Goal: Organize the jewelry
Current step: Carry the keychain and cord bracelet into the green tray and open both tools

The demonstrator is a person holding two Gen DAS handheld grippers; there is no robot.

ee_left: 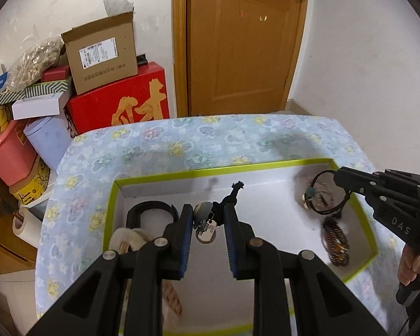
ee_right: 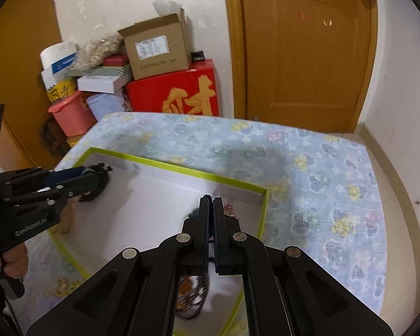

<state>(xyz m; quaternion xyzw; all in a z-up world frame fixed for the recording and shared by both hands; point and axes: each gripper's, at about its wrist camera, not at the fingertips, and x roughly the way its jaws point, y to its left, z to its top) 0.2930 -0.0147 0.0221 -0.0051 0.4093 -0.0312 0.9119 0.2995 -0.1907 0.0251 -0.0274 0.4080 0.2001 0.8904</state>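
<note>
A white tray with a lime-green rim (ee_left: pixel 218 169) lies on the floral cloth; it also shows in the right wrist view (ee_right: pixel 182 168). My left gripper (ee_left: pixel 208 218) is closed on a dark cord ornament with a grey bead and a small tag (ee_left: pixel 207 224), held above the tray. My right gripper (ee_right: pixel 210 200) is shut on a thin black hoop bracelet with a green bead (ee_left: pixel 326 193), held over the tray's right end. A brown beaded bracelet (ee_left: pixel 336 240) lies in the tray below it. A black bangle (ee_left: pixel 151 210) and a pale item (ee_left: pixel 128 240) lie at the tray's left.
The table (ee_left: pixel 182 142) carries a blue floral cloth. Stacked boxes, a red carton (ee_left: pixel 120 103), a pink bin (ee_left: pixel 11 156) and a tape roll (ee_left: pixel 23 224) stand left of it. A wooden door (ee_left: pixel 238 42) is behind. Small gold pieces (ee_right: pixel 67 282) lie on the cloth outside the tray.
</note>
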